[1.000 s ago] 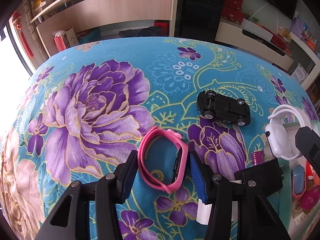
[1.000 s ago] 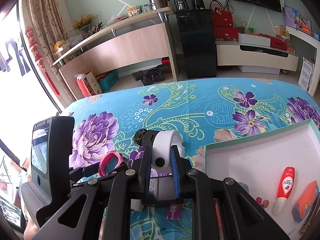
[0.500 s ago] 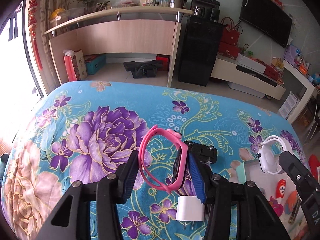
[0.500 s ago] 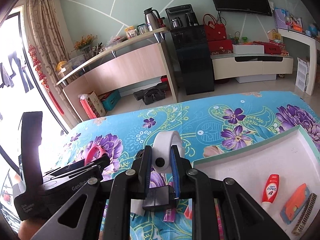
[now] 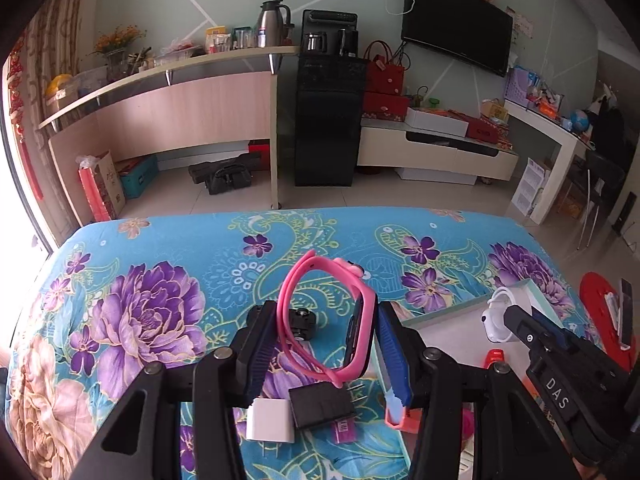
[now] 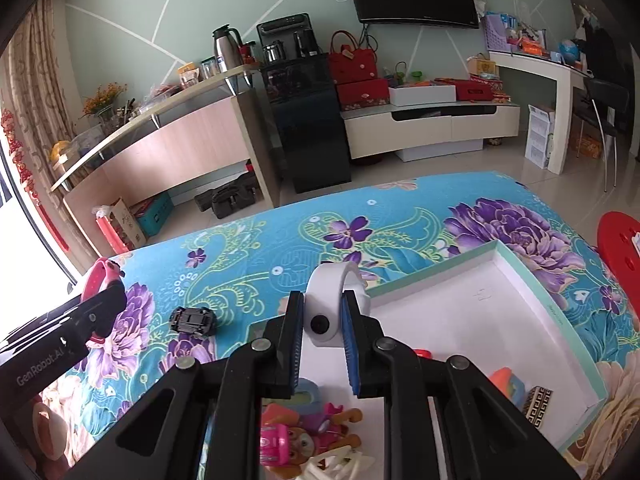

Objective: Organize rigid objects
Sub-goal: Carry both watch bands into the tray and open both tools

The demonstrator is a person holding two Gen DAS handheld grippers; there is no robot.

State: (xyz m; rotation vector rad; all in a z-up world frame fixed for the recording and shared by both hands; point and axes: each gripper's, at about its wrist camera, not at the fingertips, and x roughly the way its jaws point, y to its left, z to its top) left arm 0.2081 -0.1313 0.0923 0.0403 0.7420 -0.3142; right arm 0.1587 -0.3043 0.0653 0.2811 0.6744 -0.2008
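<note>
My left gripper (image 5: pixel 326 334) is shut on a pink watch (image 5: pixel 326 320) and holds it above the floral tablecloth; the watch also shows in the right wrist view (image 6: pixel 98 276). My right gripper (image 6: pixel 320 322) is shut on a white watch (image 6: pixel 328 308) and holds it above the left part of a white tray (image 6: pixel 560 320). The white watch also shows at the right of the left wrist view (image 5: pixel 498 318). A black toy car (image 6: pixel 194 320) lies on the cloth, partly hidden behind the pink watch in the left wrist view (image 5: pixel 302 322).
A white plug block (image 5: pixel 270 420), a black block (image 5: pixel 322 406) and a small magenta item (image 5: pixel 345 436) lie on the cloth below my left gripper. The tray holds several small toys (image 6: pixel 304 436), an orange item (image 6: pixel 506 384) and a patterned box (image 6: pixel 538 406).
Both grippers have risen and tilted up with their watches. The right gripper moved right, over the tray. The toy car stays on the cloth.
</note>
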